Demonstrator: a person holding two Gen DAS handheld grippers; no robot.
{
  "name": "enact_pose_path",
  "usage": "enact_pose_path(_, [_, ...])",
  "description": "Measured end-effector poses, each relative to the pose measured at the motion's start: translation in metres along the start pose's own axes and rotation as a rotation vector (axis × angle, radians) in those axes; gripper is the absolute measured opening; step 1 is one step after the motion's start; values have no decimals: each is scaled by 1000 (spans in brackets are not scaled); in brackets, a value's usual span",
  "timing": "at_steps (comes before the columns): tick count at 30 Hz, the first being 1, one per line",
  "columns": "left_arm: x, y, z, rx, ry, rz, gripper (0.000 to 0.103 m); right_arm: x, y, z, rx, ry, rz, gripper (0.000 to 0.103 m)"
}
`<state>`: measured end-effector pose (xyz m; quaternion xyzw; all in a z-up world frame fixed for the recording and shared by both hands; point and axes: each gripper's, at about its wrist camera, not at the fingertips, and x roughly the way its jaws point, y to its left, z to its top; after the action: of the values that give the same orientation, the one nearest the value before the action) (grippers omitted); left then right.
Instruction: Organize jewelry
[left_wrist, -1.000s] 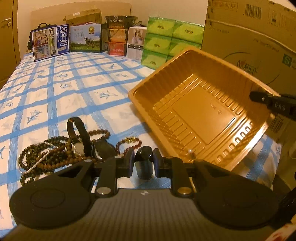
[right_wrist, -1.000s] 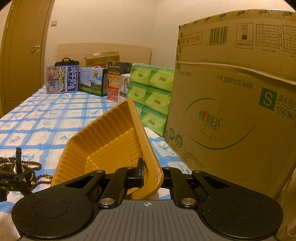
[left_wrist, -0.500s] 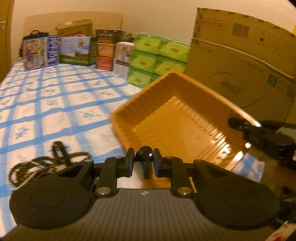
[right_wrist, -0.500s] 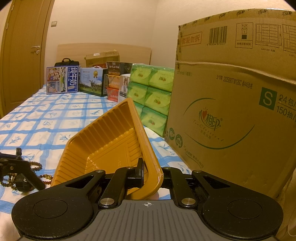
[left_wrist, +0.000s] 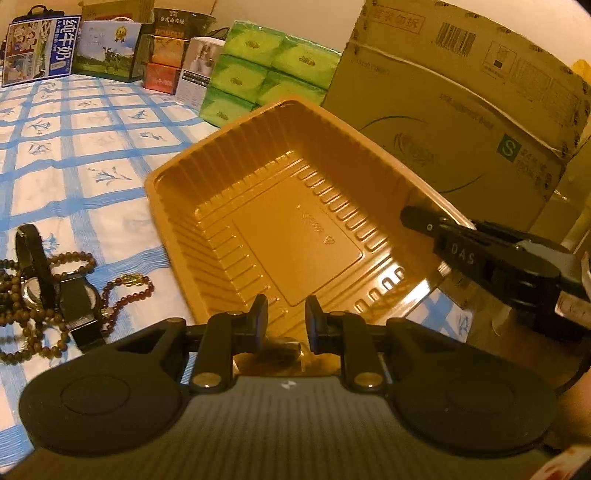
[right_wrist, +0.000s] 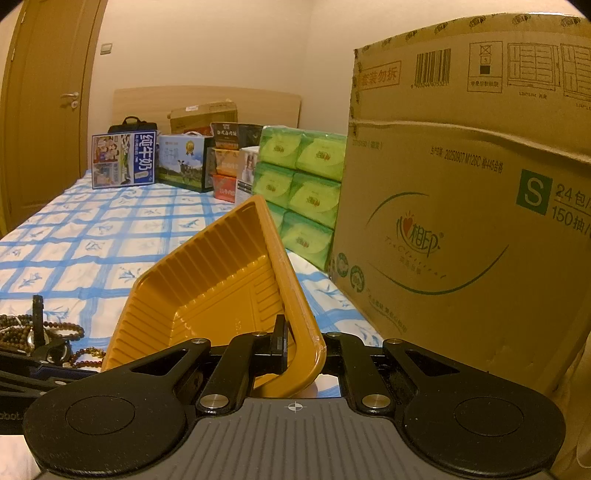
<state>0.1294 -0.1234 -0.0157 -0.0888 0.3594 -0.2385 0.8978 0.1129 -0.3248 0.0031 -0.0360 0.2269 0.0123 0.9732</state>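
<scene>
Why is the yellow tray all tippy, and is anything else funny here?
The tray is tilted because the right gripper pinches one corner of its rim and lifts that side. The beaded bracelets and watches lie in a tangled heap on the checked bedsheet, not in the tray.

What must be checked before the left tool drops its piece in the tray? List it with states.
1. Right tool clamped on the tray rim: ok.
2. Tray interior free: ok, nothing lies in it.
3. Tray level: not ok, it tilts, raised at the held corner.
4. Dark piece gripped in the left tool: ok, low between the fingers; what it is, cannot tell.
5. Left tool over the tray: ok, fingertips above its near wall.
6. Beads and watches clear of the tray: ok, on the bedspread beside it.
</scene>
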Motion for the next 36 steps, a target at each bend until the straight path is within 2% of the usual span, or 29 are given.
enact_pose_path(7, [-18,19,-6,34,-31,107,21,0,0,0,1,1,1,8])
enact_pose_path(13, [-38,49,-22,69,-57,279,25,-1,0,0,0,3,3,8])
enact_pose_path(18, [-43,75,-29,32,-55,369,29,0,1,0,-2,4,0,8])
enact_pose_path(21, [-40,81,-26,19,-64,390,36,0,1,0,-2,3,0,8])
enact_pose_path(25, [-29,80,-24,7,-65,380,44,0,1,0,-3,5,0,8])
enact_pose_path(34, [-1,75,-19,38,-36,397,42,1,1,0,-8,7,-1,8])
enact_pose_path(36, [2,76,-18,45,-22,403,36,2,1,0,-8,9,-2,8])
